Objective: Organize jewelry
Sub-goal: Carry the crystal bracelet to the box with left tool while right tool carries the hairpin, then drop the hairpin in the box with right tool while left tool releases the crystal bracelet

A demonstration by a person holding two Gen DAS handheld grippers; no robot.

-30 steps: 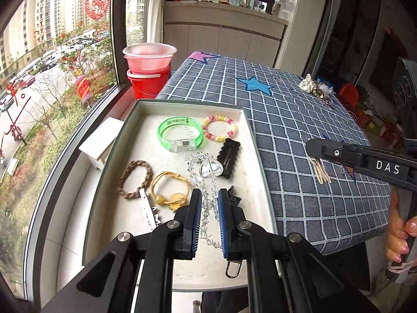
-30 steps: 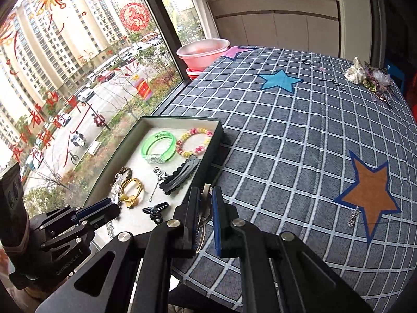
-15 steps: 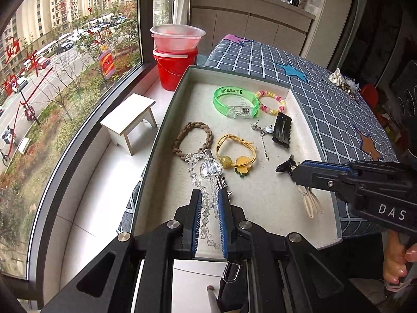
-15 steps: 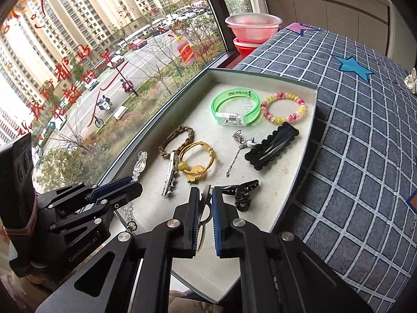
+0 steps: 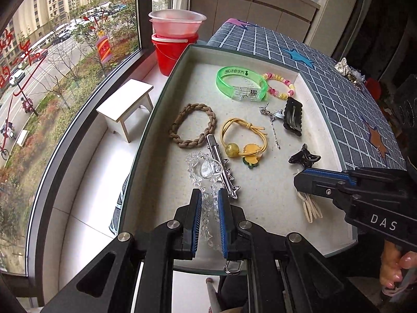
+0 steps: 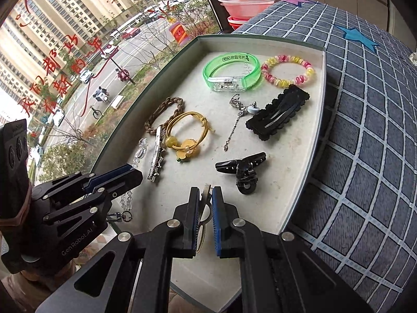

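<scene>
A white-lined tray (image 5: 260,182) holds a green bangle (image 5: 241,83), a pink-and-yellow bead bracelet (image 5: 280,86), a brown braided tie (image 5: 192,125), a yellow cord tie (image 5: 242,135), a silver clip (image 5: 221,167), black clips (image 6: 278,112) and a thin chain. My left gripper (image 5: 209,195) is shut on a clear crystal bead chain (image 5: 206,169), low over the tray's near left part; its pendant end lies by the silver clip. My right gripper (image 6: 206,193) is shut on cream loop ties (image 6: 206,208), low over the near right part beside a black claw clip (image 6: 242,169).
The tray (image 6: 273,156) rests on a blue checked tablecloth (image 6: 365,130) with star patches. A red bucket (image 5: 172,52) with a pink basin and a white stool (image 5: 125,107) stand by the window. More jewelry (image 5: 346,70) lies piled at the table's far right.
Both grippers have come down and forward over the tray. The right one moved from the table's edge to above the tray floor. Each grip is unchanged.
</scene>
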